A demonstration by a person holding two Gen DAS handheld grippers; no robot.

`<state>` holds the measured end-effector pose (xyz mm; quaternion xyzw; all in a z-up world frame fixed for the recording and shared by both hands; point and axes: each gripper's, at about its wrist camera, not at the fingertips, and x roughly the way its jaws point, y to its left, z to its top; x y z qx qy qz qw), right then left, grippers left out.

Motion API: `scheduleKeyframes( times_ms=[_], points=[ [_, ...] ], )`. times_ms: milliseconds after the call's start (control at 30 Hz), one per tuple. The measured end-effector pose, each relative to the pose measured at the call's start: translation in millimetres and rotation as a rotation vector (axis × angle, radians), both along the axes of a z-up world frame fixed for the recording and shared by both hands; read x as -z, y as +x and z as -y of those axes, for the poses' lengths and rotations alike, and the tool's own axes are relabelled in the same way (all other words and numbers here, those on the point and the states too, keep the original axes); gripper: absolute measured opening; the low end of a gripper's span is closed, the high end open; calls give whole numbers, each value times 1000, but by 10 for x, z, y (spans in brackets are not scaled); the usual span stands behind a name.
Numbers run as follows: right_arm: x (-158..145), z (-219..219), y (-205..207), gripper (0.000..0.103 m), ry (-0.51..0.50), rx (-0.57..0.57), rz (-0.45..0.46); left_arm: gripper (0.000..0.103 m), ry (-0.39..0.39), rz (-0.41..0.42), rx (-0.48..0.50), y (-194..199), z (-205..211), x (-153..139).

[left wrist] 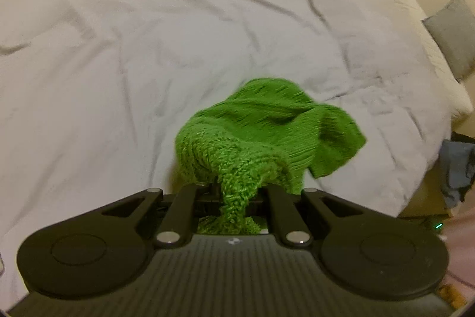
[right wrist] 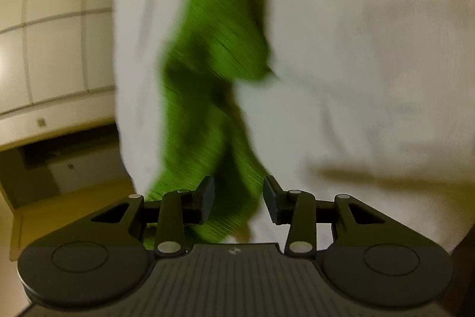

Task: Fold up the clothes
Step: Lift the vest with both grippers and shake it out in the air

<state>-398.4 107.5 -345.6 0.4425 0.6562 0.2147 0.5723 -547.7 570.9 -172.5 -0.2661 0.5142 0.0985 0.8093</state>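
Observation:
A green knitted garment point(left wrist: 267, 127) hangs bunched over the white bed sheet point(left wrist: 148, 49). My left gripper point(left wrist: 234, 192) is shut on a thick fold of it, and the knit hides the fingertips. In the right wrist view the same garment point(right wrist: 207, 79) is blurred by motion and stretches away from the camera over the sheet point(right wrist: 356, 49). My right gripper point(right wrist: 239, 198) is open, its pads point(right wrist: 207, 198) apart, with the garment's near end passing between and below them.
A grey pillow point(left wrist: 454, 34) lies at the bed's right edge. Dark blue cloth point(left wrist: 457, 168) hangs beside the bed at the right. In the right wrist view a tiled wall point(right wrist: 53, 34) and a wooden floor point(right wrist: 74, 210) lie left of the bed.

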Motion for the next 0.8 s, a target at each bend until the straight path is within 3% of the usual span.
scheduleKeyframes(
  times_ms=[100,333,367,400,433,667,800],
  points=[
    [204,-261,-166,41,-7,-18,22,6,-1,-22,-11,-58,-141,94],
    [378,-732,32,39,14,5,81,7,3,-104,18,-55,-347,451],
    [389,-778,64,21,17,7,86,7,4,-122,19,-39,-368,515],
    [384,-805,97,11,14,2,88,7,12,-135,18,-27,-383,547],
    [358,-808,127,11,7,-5,88,7,22,-147,16,-15,-397,573],
    [-210,-316,344,8,124,43,117,6,68,-142,8,77,-228,299],
    [-722,35,633,9,211,89,177,6,41,-67,-18,112,34,-66]
  ],
)
